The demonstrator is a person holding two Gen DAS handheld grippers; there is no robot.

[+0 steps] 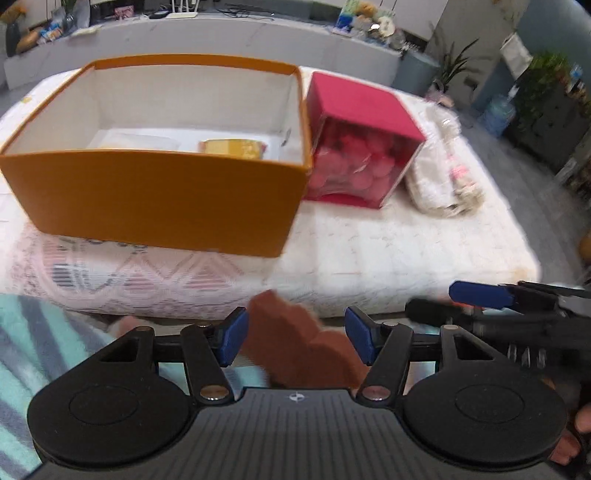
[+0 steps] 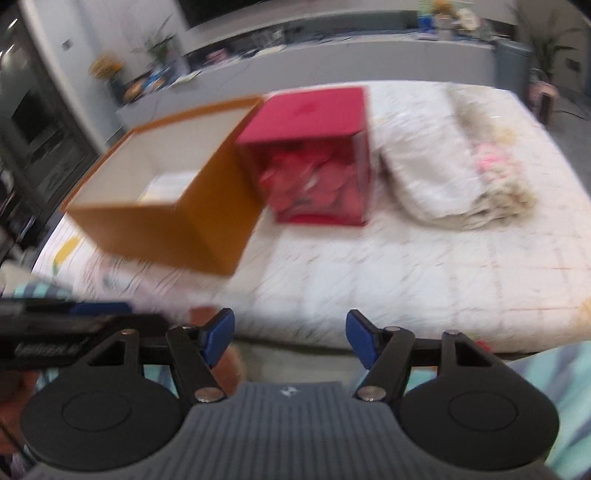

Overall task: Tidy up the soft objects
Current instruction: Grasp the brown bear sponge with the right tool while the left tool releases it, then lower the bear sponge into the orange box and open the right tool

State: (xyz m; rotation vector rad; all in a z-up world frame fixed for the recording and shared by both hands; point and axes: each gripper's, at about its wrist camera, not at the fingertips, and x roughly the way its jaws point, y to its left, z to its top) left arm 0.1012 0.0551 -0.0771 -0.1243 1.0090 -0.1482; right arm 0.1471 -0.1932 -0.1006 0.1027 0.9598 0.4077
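Note:
An open orange box (image 1: 159, 199) (image 2: 166, 221) sits on the white mattress (image 1: 388, 251) (image 2: 369, 266), with a yellow packet (image 1: 236, 147) and a white item (image 1: 133, 142) inside. A red box with a clear front (image 1: 362, 147) (image 2: 314, 158) stands right beside it, full of pink-red soft pieces. A folded beige cloth bundle (image 1: 439, 181) (image 2: 454, 177) lies to its right. My left gripper (image 1: 295, 339) is open; a brown object (image 1: 299, 347) shows between its fingers, below the bed edge. My right gripper (image 2: 290, 339) is open and empty, short of the bed edge.
A pink patterned cloth (image 1: 129, 273) lies under the orange box at the mattress's near left. A teal striped garment (image 1: 33, 354) fills the lower left. A long grey counter (image 1: 229, 33) with clutter runs behind the bed. The right gripper shows in the left wrist view (image 1: 480, 295).

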